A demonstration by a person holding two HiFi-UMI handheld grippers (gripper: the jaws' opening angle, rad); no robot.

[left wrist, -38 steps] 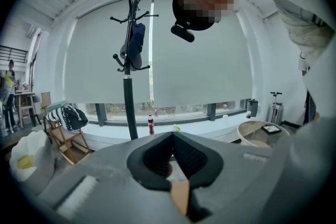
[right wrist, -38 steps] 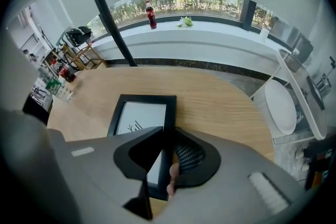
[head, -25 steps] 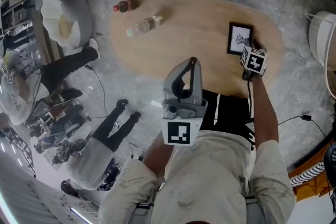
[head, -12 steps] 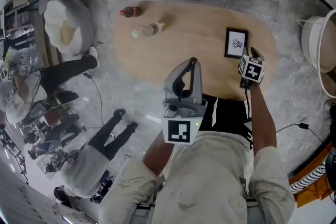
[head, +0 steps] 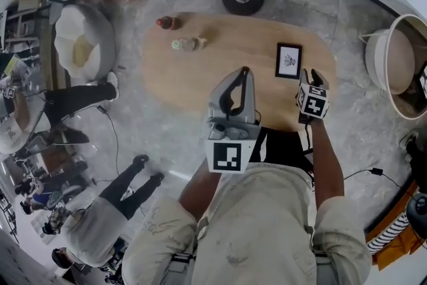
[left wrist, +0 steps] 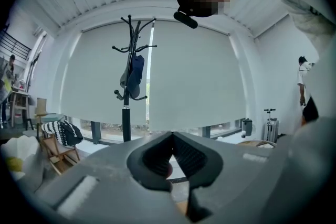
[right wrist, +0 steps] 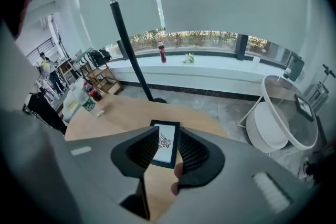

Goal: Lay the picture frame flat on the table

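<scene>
Hovering right claw (head: 311, 77) near picture frame (head: 288, 61)

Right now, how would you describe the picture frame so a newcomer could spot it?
Start at the oval wooden table; the picture frame lies flat near its right end. It is the only black-bordered rectangle, white inside with a small dark drawing; the cola bottle and the clear bottle sit toward the left end.

Fig.: table (head: 230, 63) lay bare btwn frame (head: 288, 61) & clear bottle (head: 189, 44); my right claw (right wrist: 169, 140) had open path to frame.
</scene>
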